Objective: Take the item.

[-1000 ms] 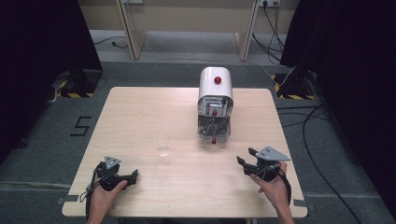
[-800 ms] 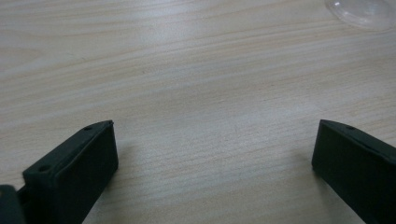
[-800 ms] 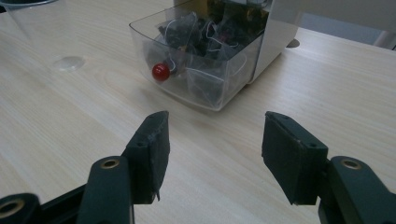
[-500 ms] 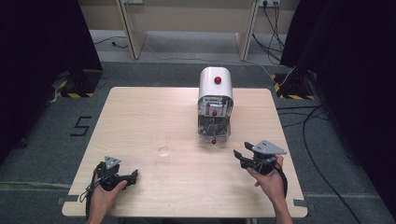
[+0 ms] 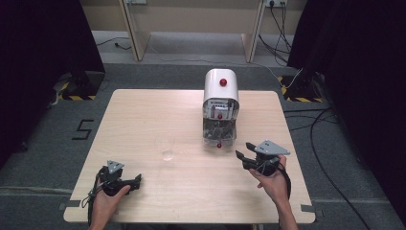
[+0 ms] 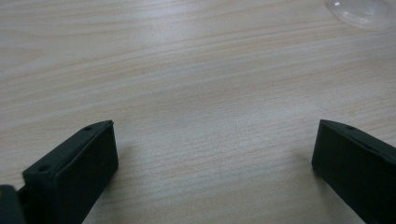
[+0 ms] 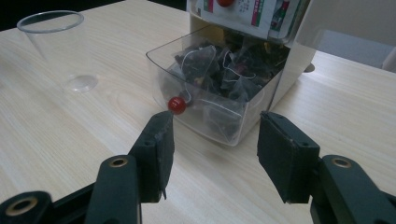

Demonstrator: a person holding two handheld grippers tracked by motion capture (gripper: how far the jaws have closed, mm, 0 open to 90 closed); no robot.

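Note:
A white dispenser (image 5: 220, 88) with a red knob stands right of the table's middle. Its clear drawer (image 7: 210, 98) is pulled out, full of tea bags (image 7: 219, 65), and has a small red knob (image 7: 176, 105) on its front. A clear plastic cup (image 5: 167, 146) stands upright left of the dispenser; the right gripper view shows the cup (image 7: 56, 46) at upper left. My right gripper (image 5: 242, 157) is open, held just above the table, pointing at the drawer from close by. Low near the front left edge, my left gripper (image 5: 139, 179) is open over bare wood.
The light wooden table (image 5: 143, 110) has bare room across its left half and back. Dark carpet, cables and black curtains surround it. The cup's base (image 6: 364, 9) lies at the far top right of the left gripper view.
My right gripper has moved forward and left, closer to the dispenser's open drawer. The left gripper has stayed in place.

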